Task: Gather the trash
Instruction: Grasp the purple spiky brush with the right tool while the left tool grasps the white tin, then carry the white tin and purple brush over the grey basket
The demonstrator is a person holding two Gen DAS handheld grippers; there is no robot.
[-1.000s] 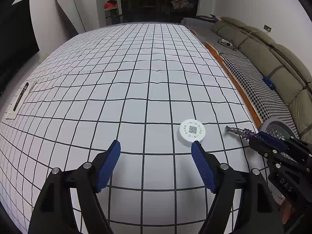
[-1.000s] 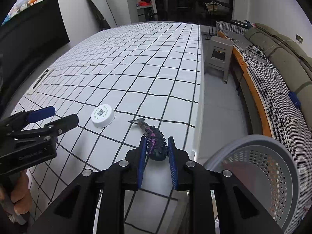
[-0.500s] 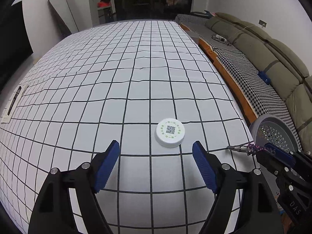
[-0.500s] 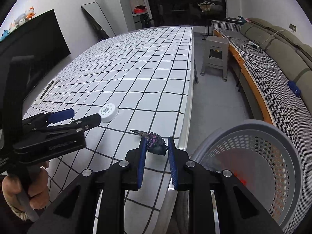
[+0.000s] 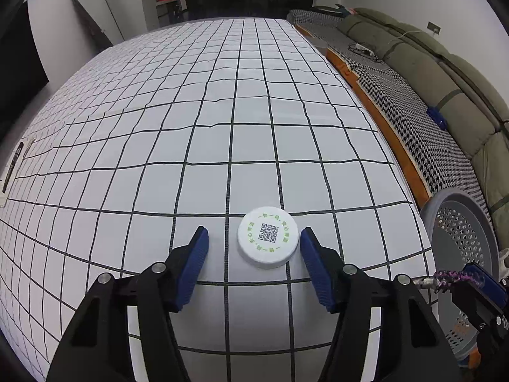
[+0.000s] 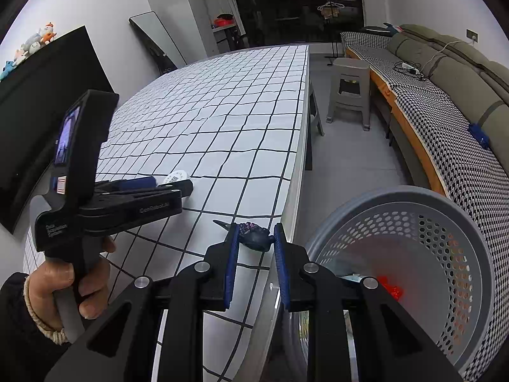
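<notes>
A white round lid (image 5: 268, 237) with a QR code lies on the checked tablecloth, between the open fingers of my left gripper (image 5: 254, 245), closer to the right finger. It also shows in the right wrist view (image 6: 177, 176). My right gripper (image 6: 254, 238) is shut on a dark purple spiky toy (image 6: 254, 237) and holds it over the table's right edge, beside the grey perforated basket (image 6: 413, 238). The toy's tail shows in the left wrist view (image 5: 445, 278). Something red lies inside the basket (image 6: 389, 288).
The table (image 5: 222, 111) stretches far ahead. A flat black-and-white item (image 5: 12, 167) lies at its left edge. A sofa with a houndstooth cover (image 6: 445, 121) runs along the right wall. A grey stool (image 6: 348, 89) stands on the floor by the table.
My left gripper has moved forward and right around the lid and narrowed its opening. My right gripper has carried the toy rightward off the table toward the basket.
</notes>
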